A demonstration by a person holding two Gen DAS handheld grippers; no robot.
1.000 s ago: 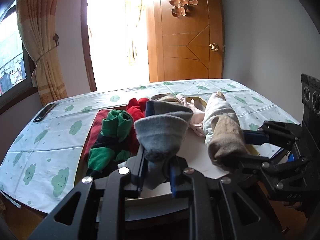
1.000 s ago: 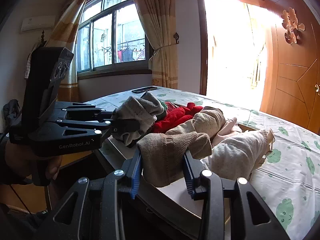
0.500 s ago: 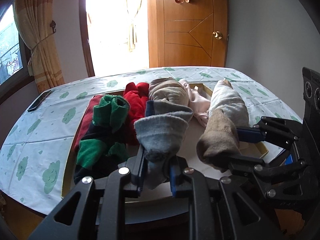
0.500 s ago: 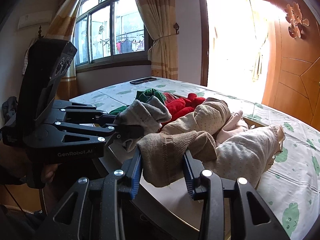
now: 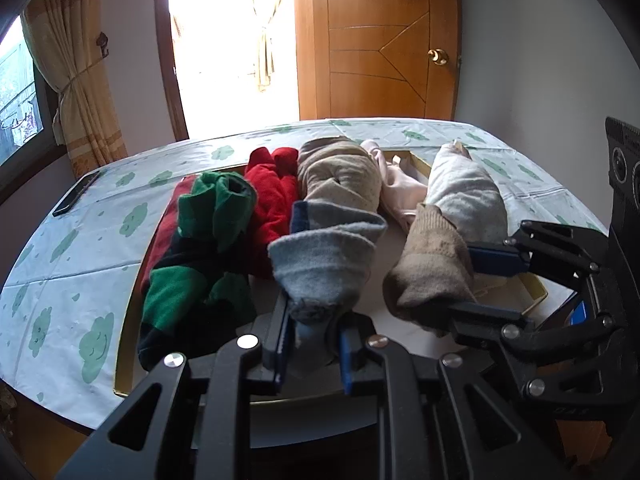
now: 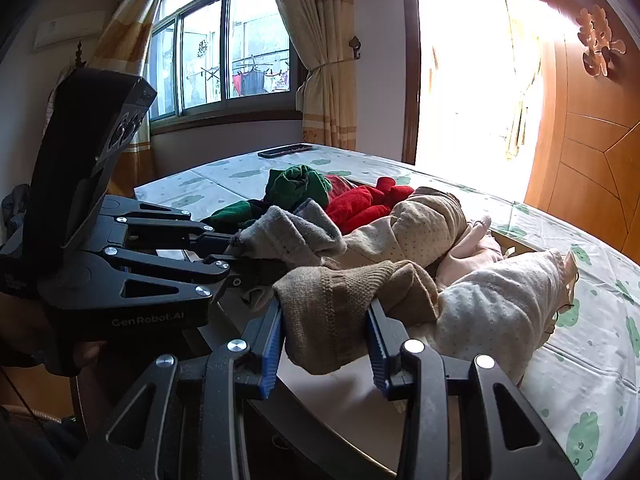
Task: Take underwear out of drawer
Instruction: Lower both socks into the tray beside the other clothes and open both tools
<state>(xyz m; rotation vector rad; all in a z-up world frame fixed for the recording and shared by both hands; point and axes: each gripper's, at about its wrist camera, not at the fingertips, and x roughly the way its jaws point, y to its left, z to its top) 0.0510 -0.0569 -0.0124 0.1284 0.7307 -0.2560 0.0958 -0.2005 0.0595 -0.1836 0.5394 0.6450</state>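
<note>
- Left tool (image 5: 312,344) clenched on grey roll (image 5: 324,260); right tool (image 6: 326,344) grasping brown roll (image 6: 344,300), both at drawer's (image 5: 536,292) near edge, likely for lifting out.
- Beyond: green (image 5: 216,208), red (image 5: 272,196), beige rolls (image 5: 340,172) packed in rows inside, keeping them sorted.

Two grippers: left gripper (image 5: 312,340), right gripper (image 6: 326,338). One shallow box (image 5: 534,286) on the counter (image 5: 80,264); all places relative to it. Seven cloth rolls in the box: one green-and-black roll (image 5: 192,248) at its left edge, one red roll (image 5: 272,196) next, one tan dotted roll (image 5: 340,172) at the far middle, one grey roll (image 5: 324,260) at the near middle, one pink piece (image 5: 400,188) right of middle, one brown roll (image 5: 430,264) near right, one pale dotted roll (image 5: 464,192) far right. One phone (image 5: 76,199) left of the box. One door (image 5: 376,40) and one window (image 6: 224,40) beyond it.
</note>
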